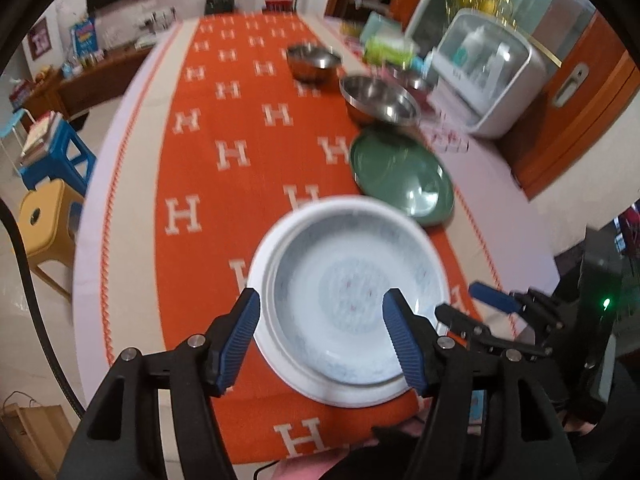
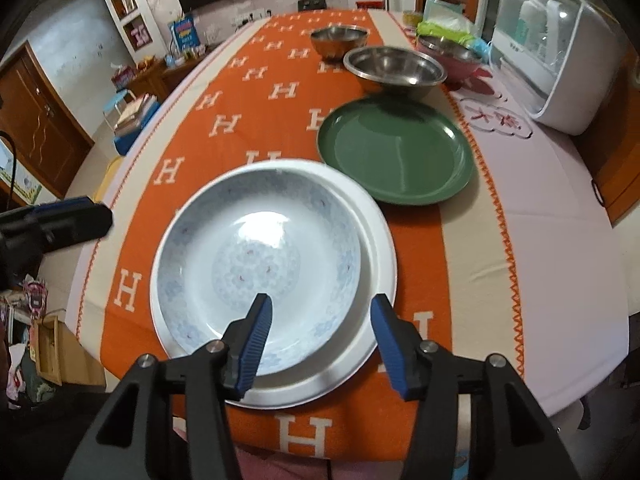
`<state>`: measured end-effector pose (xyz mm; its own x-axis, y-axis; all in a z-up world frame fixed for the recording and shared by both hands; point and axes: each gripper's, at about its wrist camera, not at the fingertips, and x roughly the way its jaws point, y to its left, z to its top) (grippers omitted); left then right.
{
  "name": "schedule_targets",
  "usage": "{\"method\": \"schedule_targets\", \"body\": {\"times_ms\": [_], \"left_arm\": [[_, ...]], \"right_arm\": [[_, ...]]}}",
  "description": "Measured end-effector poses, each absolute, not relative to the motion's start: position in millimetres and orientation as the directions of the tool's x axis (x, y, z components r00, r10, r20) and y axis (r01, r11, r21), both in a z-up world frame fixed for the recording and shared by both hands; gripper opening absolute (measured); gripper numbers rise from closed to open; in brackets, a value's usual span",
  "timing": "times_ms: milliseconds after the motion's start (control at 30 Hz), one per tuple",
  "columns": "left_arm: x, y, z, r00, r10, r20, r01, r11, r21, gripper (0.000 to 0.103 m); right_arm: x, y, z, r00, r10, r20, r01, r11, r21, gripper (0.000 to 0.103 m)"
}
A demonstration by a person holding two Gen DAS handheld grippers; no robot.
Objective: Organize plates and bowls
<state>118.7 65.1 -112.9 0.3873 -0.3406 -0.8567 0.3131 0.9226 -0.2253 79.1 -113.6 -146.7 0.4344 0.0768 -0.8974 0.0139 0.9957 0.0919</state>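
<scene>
A white bowl point(image 1: 352, 292) with a pale blue pattern sits inside a wider white plate point(image 1: 264, 344) on the orange table runner, near the table's front edge. My left gripper point(image 1: 322, 300) hovers open above their near left side, pads touching nothing. In the right wrist view the bowl point(image 2: 260, 256) and white plate point(image 2: 380, 248) lie under my right gripper point(image 2: 322, 304). It is open, one finger over the bowl's inside and one past the plate's rim. A green plate point(image 2: 396, 152) lies behind them. Each gripper shows in the other's view point(image 1: 472, 306) point(image 2: 92, 216).
Behind the green plate point(image 1: 400, 176) stand two steel bowls point(image 2: 396, 66) point(image 2: 339, 38) and a pink bowl point(image 2: 452, 56). A white countertop appliance point(image 2: 560, 48) stands at the table's right side. Plastic stools point(image 1: 48, 208) stand on the floor to the left.
</scene>
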Motion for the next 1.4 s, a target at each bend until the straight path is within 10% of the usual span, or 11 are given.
{"method": "schedule_targets", "body": {"times_ms": [800,1400], "left_arm": [[138.2,50.9,-45.0,0.589,-0.382,-0.712,0.345,0.916,-0.206,0.078],[205.3,-22.0,-74.3,0.552,-0.37,-0.747,0.402,0.903,-0.15,0.078]], "right_arm": [[58.8,-174.9,-83.6,0.701,0.021,-0.713,0.104,0.986,0.131,0.062],[106.4,-244.9,-130.2,0.633,0.16,-0.757,0.188,0.917,0.352,0.062]]}}
